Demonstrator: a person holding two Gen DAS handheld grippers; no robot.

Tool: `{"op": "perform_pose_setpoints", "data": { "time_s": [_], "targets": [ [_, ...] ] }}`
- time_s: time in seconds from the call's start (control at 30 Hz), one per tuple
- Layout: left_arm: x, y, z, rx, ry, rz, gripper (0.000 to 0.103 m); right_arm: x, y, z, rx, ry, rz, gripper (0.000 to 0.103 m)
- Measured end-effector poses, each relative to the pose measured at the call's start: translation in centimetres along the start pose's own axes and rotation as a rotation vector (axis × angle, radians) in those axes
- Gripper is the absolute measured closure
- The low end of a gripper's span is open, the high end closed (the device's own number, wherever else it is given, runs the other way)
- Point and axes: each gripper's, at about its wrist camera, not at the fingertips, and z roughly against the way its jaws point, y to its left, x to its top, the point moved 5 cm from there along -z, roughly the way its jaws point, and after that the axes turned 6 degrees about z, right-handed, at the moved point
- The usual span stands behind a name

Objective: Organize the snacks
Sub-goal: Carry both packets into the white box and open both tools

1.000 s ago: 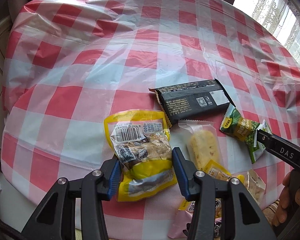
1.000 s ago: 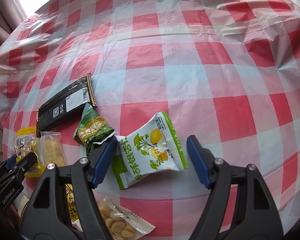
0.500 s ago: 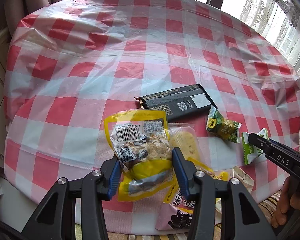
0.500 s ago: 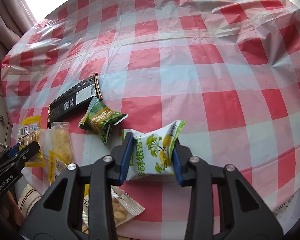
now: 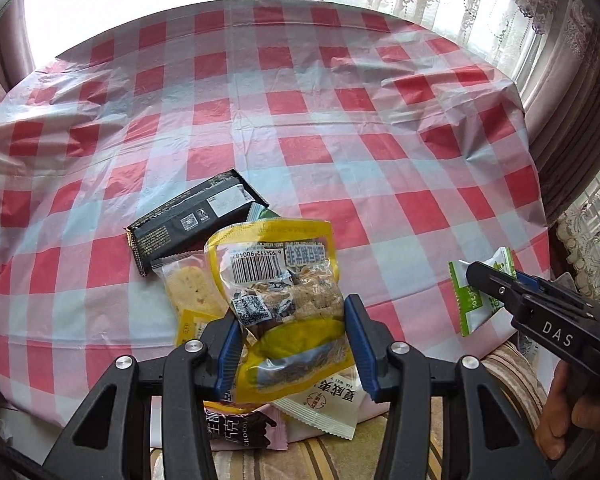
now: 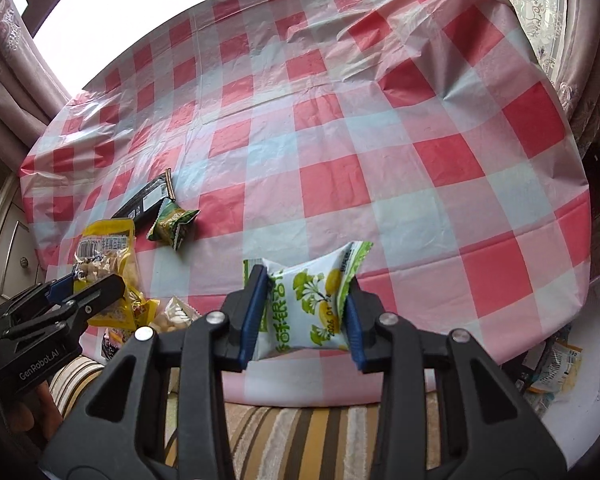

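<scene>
My left gripper point(image 5: 292, 344) is shut on a yellow snack bag point(image 5: 276, 288) with a barcode and holds it lifted above the table's near edge. My right gripper point(image 6: 302, 316) is shut on a white-and-green snack packet point(image 6: 308, 304), also raised off the table. That packet shows at the right of the left wrist view point(image 5: 476, 300). A black bar wrapper point(image 5: 192, 220), a clear pack with a yellow cake point(image 5: 188, 296) and a small dark green packet point(image 6: 172, 222) lie on the red-checked tablecloth point(image 5: 300, 120).
More packets hang by the near table edge: a white one point(image 5: 324, 404), a pink chocolate one point(image 5: 244, 428) and a clear nut pack point(image 6: 176, 314). A striped cushion point(image 6: 300, 432) is below. Loose wrappers point(image 6: 556, 364) lie on the floor at the right. Curtains flank the table.
Both grippers have closed on their packets and lifted them back toward the near edge. The yellow bag and the white-green packet left the tablecloth.
</scene>
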Motion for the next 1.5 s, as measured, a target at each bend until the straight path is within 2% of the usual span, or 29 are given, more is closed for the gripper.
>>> {"op": "perform_pose_setpoints", "data": {
  "time_s": [0.17, 0.5, 0.8, 1.03, 1.2, 1.3, 1.37, 1.43, 1.5],
  "targets": [
    [-0.6, -6.9, -0.4, -0.039, 0.022, -0.132, 0.054, -1.6, -4.6, 2.2, -0.002, -0.024, -0.087, 0.063],
    [-4.2, -20.5, -1.9, -0.118, 0.09, -0.43, 0.054, -6.6, -15.0, 5.9, -0.077, -0.065, -0.293, 0.063],
    [-7.8, -28.8, -3.6, -0.168, 0.188, -0.582, 0.054, -11.4, -23.0, 7.5, -0.144, -0.066, -0.457, 0.063],
    [-9.9, -32.7, -4.5, -0.187, 0.242, -0.647, 0.054, -13.7, -26.4, 7.4, -0.162, -0.056, -0.533, 0.062],
    [-10.5, -33.9, -5.2, -0.202, 0.284, -0.654, 0.054, -14.1, -27.4, 7.3, -0.165, -0.056, -0.562, 0.059],
    [-10.3, -34.2, -5.4, -0.209, 0.287, -0.644, 0.049, -14.1, -27.7, 7.4, -0.172, -0.06, -0.574, 0.058],
    [-10.2, -34.2, -5.3, -0.206, 0.285, -0.64, 0.041, -14.2, -27.9, 7.5, -0.183, -0.052, -0.577, 0.055],
    [-10.1, -34.1, -5.2, -0.2, 0.283, -0.634, 0.039, -14.3, -28.2, 7.6, -0.185, -0.053, -0.579, 0.051],
    [-10.0, -34.1, -5.0, -0.198, 0.278, -0.615, 0.039, -14.3, -28.4, 7.8, -0.187, -0.058, -0.584, 0.043]
  ]
}}
